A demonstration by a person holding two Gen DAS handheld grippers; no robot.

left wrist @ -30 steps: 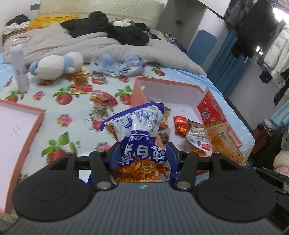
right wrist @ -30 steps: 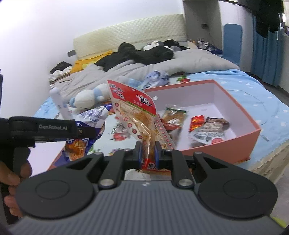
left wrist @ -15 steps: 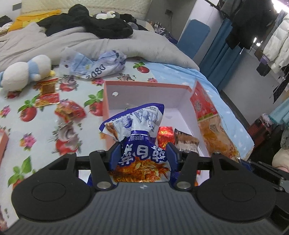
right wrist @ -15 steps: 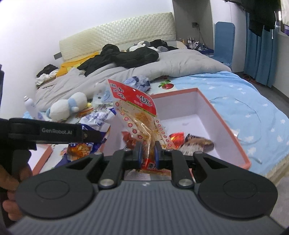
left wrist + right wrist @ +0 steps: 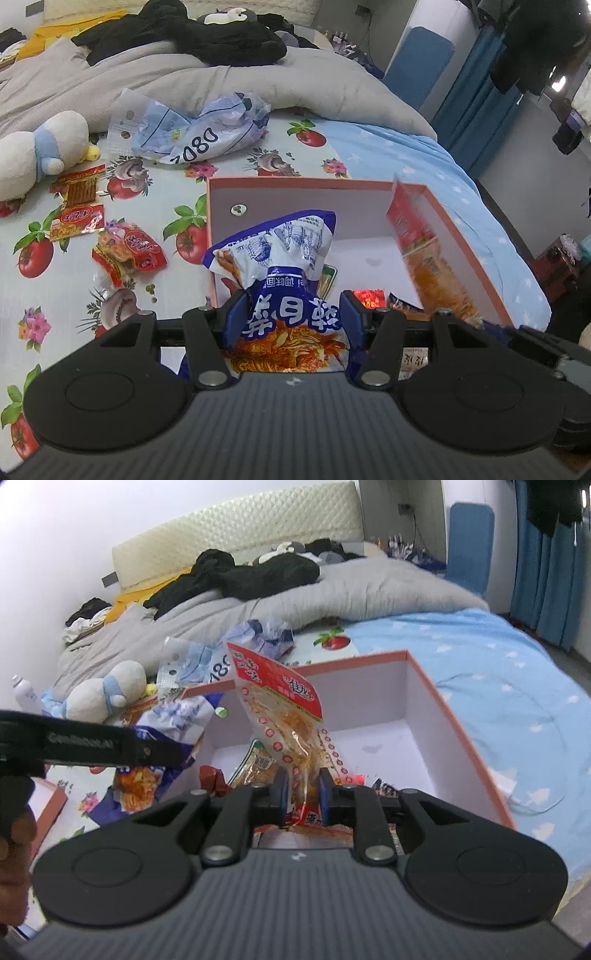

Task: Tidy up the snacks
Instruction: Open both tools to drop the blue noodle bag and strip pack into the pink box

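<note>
i've a few snacks in the pink box (image 5: 465, 240) already; my left gripper (image 5: 293, 314) pinches a blue packet (image 5: 291, 280) above it; my right gripper (image 5: 300, 792) fingers are spreading off a red packet (image 5: 284, 716) over it; three packets (image 5: 110, 236) remain on the bed.

The digits "080" show in dark print on a crumpled pale-blue plastic bag (image 5: 195, 136) lying on the fruit-patterned bedsheet (image 5: 155, 192); Chinese characters on the snack packets are too distorted to read.
</note>
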